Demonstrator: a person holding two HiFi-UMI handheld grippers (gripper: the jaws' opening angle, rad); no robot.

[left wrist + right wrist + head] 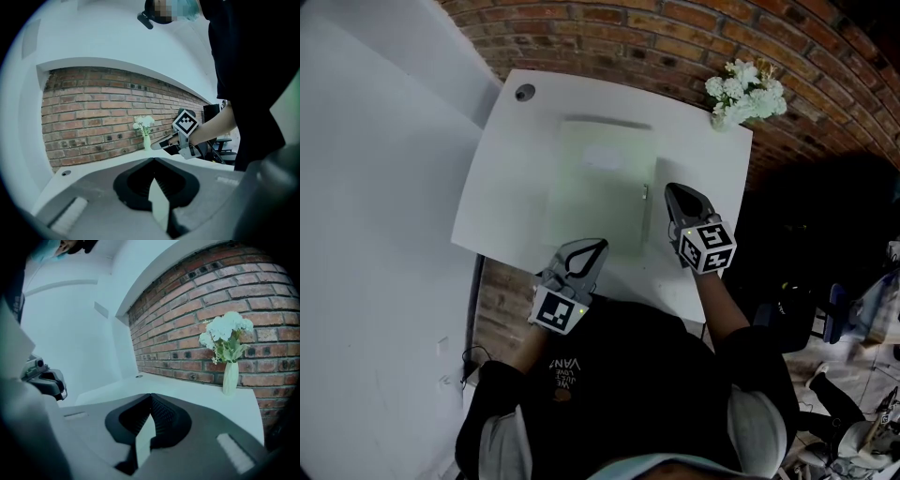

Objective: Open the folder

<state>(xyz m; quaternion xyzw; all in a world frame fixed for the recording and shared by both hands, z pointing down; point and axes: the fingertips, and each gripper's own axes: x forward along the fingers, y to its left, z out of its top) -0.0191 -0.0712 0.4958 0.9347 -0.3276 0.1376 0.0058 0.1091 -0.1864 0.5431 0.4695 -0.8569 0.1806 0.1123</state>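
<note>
Pale green folder (602, 187), closed flat on white table (511, 178), left gripper (600, 246) and right gripper (671, 190) jaws together, empty.

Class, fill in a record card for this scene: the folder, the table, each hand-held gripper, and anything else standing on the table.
Folder: pale green folder, closed, lying flat on the table
Table: white table, set against a brick wall
Left hand-held gripper: jaws together, empty, at the table's near edge
Right hand-held gripper: jaws together, empty, by the folder's right edge
Other: vase of white flowers, far right corner
</note>
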